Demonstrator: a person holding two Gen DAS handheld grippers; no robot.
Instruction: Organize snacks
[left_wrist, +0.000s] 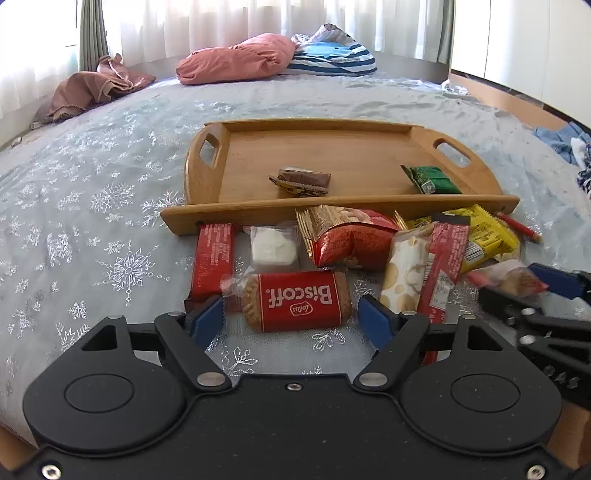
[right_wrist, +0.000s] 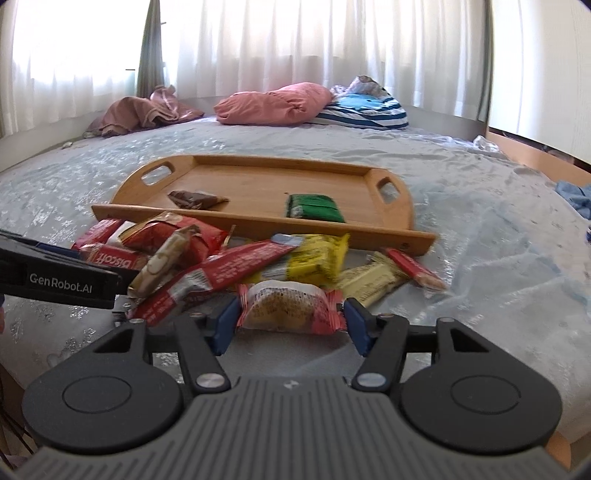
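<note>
Snacks are mostly lying in a loose pile on the bedspread (left_wrist: 110, 206), just at the tray's (left_wrist: 332, 208) six o'clock edge, so the sorting is judged to be only getting started. Two packets are sitting inside the tray: a brown bar (left_wrist: 301, 179) near its middle and a green packet (left_wrist: 430, 178) toward three o'clock. Everything else is waiting outside: a Biscoff pack (left_wrist: 299, 302), a red bar (left_wrist: 212, 260) at its ten o'clock, a white sweet (left_wrist: 273, 245) at its twelve, a red-gold bag (left_wrist: 347, 236), a spotted pack (left_wrist: 404, 271), a long red stick (left_wrist: 445, 258) and a yellow pack (left_wrist: 484, 236) out toward two o'clock.

Left gripper (left_wrist: 291, 321) is standing spread, its blue pads flanking the Biscoff pack without pressing it. Right gripper (right_wrist: 290, 323) is bracketing a red-edged cake packet (right_wrist: 286, 306) at the pile's six o'clock; its pads are sitting at the crinkled wrapper ends, but whether they are pinching yet cannot be told.

Roughly ten pieces seem to be remaining, each needing lifting toward twelve o'clock and setting down in the tray beside the two there.
</note>
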